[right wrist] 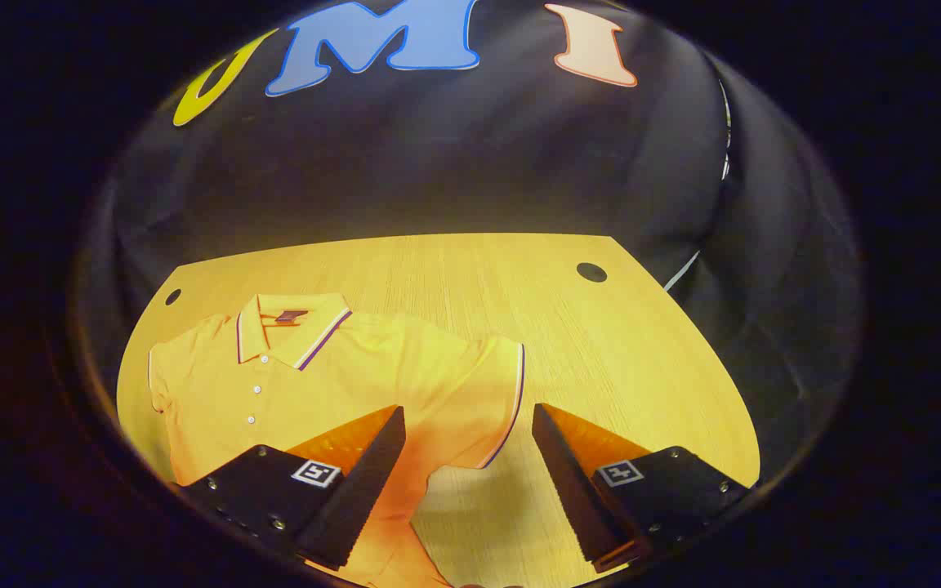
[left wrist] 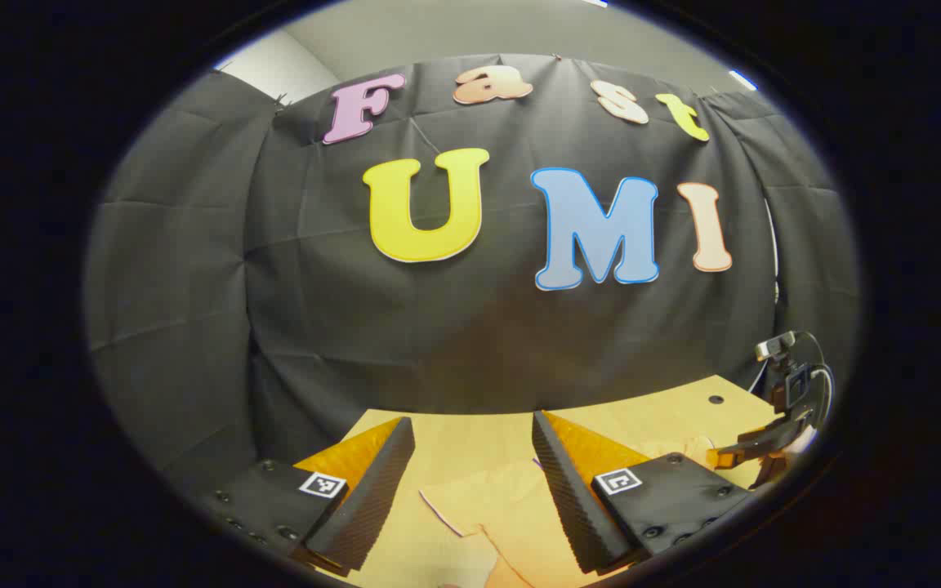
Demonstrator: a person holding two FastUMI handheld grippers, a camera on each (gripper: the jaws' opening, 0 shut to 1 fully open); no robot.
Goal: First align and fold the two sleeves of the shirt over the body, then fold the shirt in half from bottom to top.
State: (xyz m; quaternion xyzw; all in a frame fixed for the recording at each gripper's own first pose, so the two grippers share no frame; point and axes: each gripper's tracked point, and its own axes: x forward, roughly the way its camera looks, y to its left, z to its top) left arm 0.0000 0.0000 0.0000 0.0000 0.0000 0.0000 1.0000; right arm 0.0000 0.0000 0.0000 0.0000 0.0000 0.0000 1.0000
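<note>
Right gripper (right wrist: pixel 466 457) fingers spread, empty, hovering over sleeve (right wrist: pixel 483 400) at polo shirt's (right wrist: pixel 315 384) 3 o'clock side. Left gripper (left wrist: pixel 470 482) fingers spread, above shirt. Polo flat on worktop (right wrist: pixel 601 359), unfolded. Step: first sleeve fold. Next: descend, pinch cuff.

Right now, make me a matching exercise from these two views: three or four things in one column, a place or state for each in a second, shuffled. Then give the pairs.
Column one:
1. shirt
2. collar
3. right gripper
4. table

Column two:
A. open, fingers either side of a sleeve's striped hem
B. bears two dark round holes near its far corners
C. lies flat, buttons up, sleeves spread, not yet folded
D. trimmed with a stripe, at the shirt's far end

Pairs: 1-C, 2-D, 3-A, 4-B
</note>
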